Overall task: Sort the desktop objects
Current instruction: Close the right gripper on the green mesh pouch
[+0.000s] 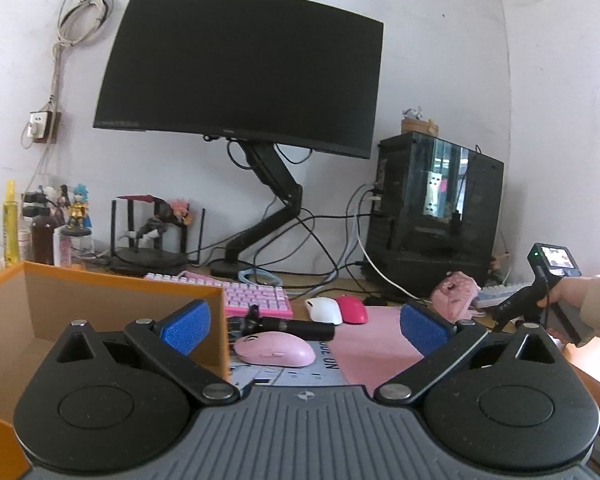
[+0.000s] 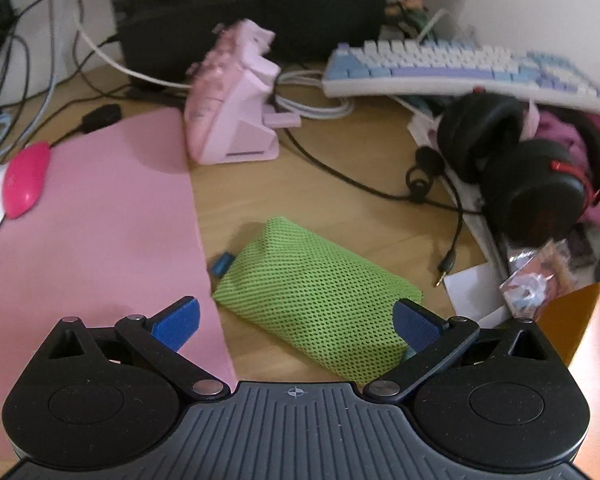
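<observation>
Jaws of the right gripper (image 2: 296,322) stand wide apart and hold nothing; the green mesh pouch (image 2: 316,300) lies on the wooden desk (image 2: 340,184) directly between and just ahead of them, at twelve o'clock in the right wrist view. It seems that the step in hand is to take this pouch. To do it well, I would lower the gripper until the blue pads (image 2: 178,322) come to both sides of the pouch's near end, and close across its narrow width, not its long side. The mesh is soft and will probably fold, so a deep bite is safer than a pinch at the edge. A small blue object (image 2: 222,264) touches the pouch at about eleven o'clock; it could be dragged along. The pink mat (image 2: 92,240) is just beside the pouch at nine o'clock. Farther, at two o'clock, a black headset (image 2: 516,164) with its loose cable lies well apart.

Jaws of the left gripper (image 1: 304,322) are also wide open and empty. A pink mouse (image 1: 274,348) lies near at twelve o'clock, with a black cylinder (image 1: 296,326) just behind it. The orange box (image 1: 100,304) stands at ten o'clock and is probably where the sorted things go. Farther are a white mouse (image 1: 324,310), a magenta mouse (image 1: 352,308) and a pink keyboard (image 1: 252,296).
</observation>
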Demonstrator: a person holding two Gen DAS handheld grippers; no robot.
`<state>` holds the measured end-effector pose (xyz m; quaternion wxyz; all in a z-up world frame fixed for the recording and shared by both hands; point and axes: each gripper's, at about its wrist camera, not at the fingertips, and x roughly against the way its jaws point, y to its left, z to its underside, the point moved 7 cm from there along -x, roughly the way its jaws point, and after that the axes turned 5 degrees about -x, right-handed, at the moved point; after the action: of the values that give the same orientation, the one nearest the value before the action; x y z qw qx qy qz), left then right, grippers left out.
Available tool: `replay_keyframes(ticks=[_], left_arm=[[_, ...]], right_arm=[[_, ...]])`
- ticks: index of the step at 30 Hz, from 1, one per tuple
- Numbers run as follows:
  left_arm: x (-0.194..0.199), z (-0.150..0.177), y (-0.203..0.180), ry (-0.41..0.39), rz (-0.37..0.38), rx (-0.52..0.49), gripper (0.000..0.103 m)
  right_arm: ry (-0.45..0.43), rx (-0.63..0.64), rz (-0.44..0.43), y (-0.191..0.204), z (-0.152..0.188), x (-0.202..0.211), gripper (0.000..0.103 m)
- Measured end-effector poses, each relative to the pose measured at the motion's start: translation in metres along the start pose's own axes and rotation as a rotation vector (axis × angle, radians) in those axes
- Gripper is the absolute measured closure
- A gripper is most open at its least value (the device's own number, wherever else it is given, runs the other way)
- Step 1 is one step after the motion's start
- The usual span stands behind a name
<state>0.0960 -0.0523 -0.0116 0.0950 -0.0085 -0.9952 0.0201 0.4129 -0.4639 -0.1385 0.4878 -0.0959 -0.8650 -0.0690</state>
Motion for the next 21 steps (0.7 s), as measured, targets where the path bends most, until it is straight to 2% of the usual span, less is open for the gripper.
replay_keyframes(ticks=[7, 13, 21], left_arm=[[-0.014, -0.001, -0.014, 0.030, 0.023, -0.045, 0.000], [-0.023, -0.004, -0.022, 0.036, 0.019, -0.036, 0.000], [-0.033, -0.007, -0.022, 0.049, 0.015, -0.021, 0.000]], right_arm=[[0.056, 0.014, 0.006, -0.009, -0.002, -0.011, 0.004], [0.114, 0.057, 0.030, -0.011, -0.003, -0.024, 0.024], [0.163, 0.097, 0.038, -0.009, -0.009, -0.037, 0.023]])
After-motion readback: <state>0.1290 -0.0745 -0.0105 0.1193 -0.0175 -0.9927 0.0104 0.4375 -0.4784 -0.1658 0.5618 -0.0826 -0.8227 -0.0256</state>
